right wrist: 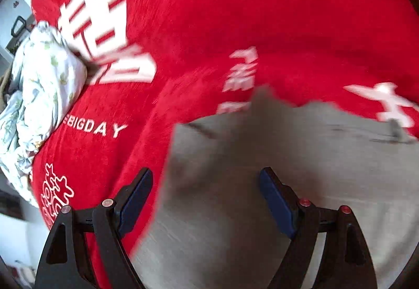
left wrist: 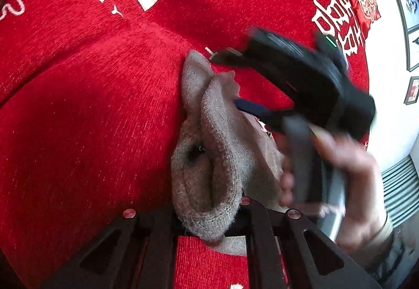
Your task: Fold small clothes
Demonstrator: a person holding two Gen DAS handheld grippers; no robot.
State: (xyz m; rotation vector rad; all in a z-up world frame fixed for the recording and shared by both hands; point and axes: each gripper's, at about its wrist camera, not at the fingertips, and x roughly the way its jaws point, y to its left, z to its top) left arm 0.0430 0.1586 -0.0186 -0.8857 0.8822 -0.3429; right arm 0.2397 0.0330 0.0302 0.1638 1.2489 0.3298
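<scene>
My left tool (left wrist: 209, 221) pinches the grey garment (left wrist: 209, 158) lying mid-bed (left wrist: 78, 132), my right tool (right wrist: 207, 200) hangs spread above it; folding barely begun, garment still bunched.

garment (left wrist: 209, 147) on blanket (left wrist: 91, 118) | bedding (right wrist: 44, 74) at blanket's edge

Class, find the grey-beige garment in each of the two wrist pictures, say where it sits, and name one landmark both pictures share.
Left wrist view: grey-beige garment at lower centre, bunched, pinched in the left gripper.
Right wrist view: grey-beige garment fills the lower right, blurred, beneath the open right gripper.
Shared landmark: the red blanket, lettered "BIGDAY".
</scene>
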